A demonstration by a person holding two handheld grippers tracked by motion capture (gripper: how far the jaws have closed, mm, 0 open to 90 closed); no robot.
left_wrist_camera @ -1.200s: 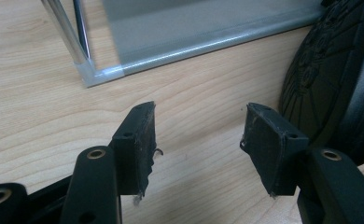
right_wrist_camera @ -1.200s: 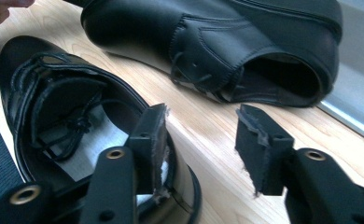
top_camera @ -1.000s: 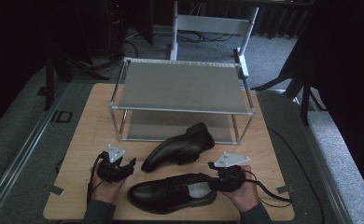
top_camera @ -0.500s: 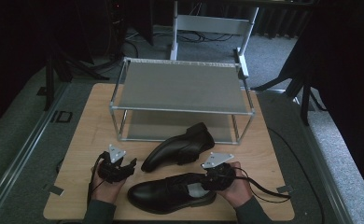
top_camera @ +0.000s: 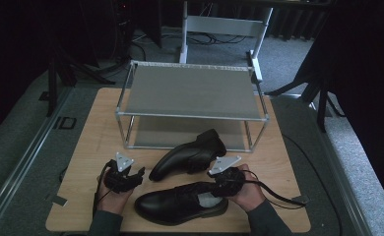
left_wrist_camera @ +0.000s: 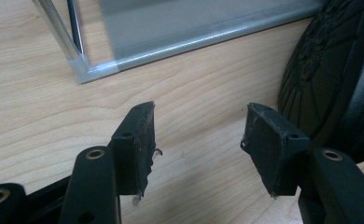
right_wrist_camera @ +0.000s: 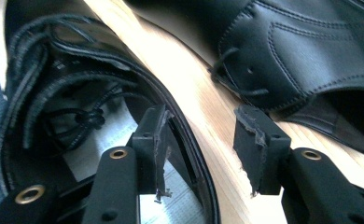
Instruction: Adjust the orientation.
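Observation:
Two black leather lace-up shoes lie on the wooden table (top_camera: 94, 142). The near shoe (top_camera: 175, 204) points left and the far shoe (top_camera: 190, 155) lies angled behind it. My right gripper (top_camera: 218, 187) is at the near shoe's heel opening. In the right gripper view its jaws (right_wrist_camera: 203, 140) straddle the collar rim (right_wrist_camera: 196, 156), one pad inside the near shoe (right_wrist_camera: 54, 70) and one outside. They have just been closing, with a gap still beside the outer pad. My left gripper (top_camera: 140, 173) stands open over bare wood (left_wrist_camera: 199, 140), a black sole (left_wrist_camera: 329, 79) to its right.
A metal shoe rack (top_camera: 190, 91) with two grey shelves stands at the back of the table; its front corner post (left_wrist_camera: 73, 51) is close ahead of the left gripper. The far shoe (right_wrist_camera: 301, 51) lies just beyond the right gripper. Cables trail toward the table's near edge.
The right gripper has slid left onto the near shoe's heel opening and its jaws stand narrower. The left gripper and both shoes have kept still.

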